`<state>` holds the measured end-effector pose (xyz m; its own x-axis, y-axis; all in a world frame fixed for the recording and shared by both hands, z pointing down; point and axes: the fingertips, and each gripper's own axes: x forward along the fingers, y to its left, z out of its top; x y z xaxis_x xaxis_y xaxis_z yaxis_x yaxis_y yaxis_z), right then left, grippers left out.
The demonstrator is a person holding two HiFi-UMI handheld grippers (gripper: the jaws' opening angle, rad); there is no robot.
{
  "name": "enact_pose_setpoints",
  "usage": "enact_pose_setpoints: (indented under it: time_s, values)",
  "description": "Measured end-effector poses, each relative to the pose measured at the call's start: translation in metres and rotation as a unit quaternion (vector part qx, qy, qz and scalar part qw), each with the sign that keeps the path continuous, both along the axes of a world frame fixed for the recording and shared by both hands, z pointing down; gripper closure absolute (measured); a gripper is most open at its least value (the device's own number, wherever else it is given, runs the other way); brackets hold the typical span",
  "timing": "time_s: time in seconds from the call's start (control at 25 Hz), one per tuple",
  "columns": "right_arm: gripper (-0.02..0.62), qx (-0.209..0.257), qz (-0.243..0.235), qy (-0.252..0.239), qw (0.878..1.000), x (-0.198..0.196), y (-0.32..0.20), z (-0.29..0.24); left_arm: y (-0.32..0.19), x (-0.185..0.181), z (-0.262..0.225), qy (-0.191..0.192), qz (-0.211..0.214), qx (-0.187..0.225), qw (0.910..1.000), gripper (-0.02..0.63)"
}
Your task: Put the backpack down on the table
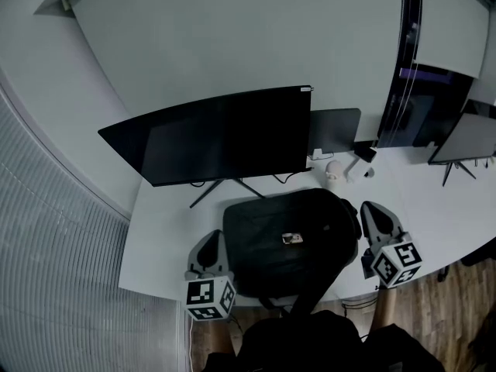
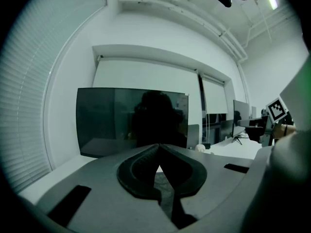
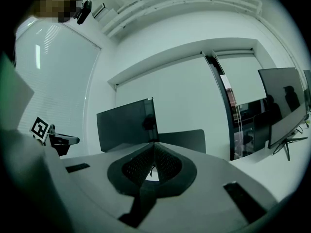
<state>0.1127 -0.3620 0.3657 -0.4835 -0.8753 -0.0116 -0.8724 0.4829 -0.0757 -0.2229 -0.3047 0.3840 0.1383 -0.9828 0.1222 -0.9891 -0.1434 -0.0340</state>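
The backpack (image 1: 291, 242) lies flat on the desk (image 1: 167, 223) in the head view, in front of the monitor (image 1: 221, 138), with the left tongs (image 1: 215, 237) and right tongs (image 1: 372, 208) just beside its two sides. In the left gripper view, the left tongs are pressed together with nothing between them. In the right gripper view, the right tongs are likewise together and empty.
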Motion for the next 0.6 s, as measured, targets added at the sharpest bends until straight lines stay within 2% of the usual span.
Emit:
enact_pose_setpoints:
  time_s: [0.6]
  values:
    - [0.581, 0.003, 0.010, 0.011, 1.000, 0.0050, -0.0012, 0.0049, 0.0018, -0.0004, 0.0024, -0.015, -0.009, -0.002, 0.9998, 0.591]
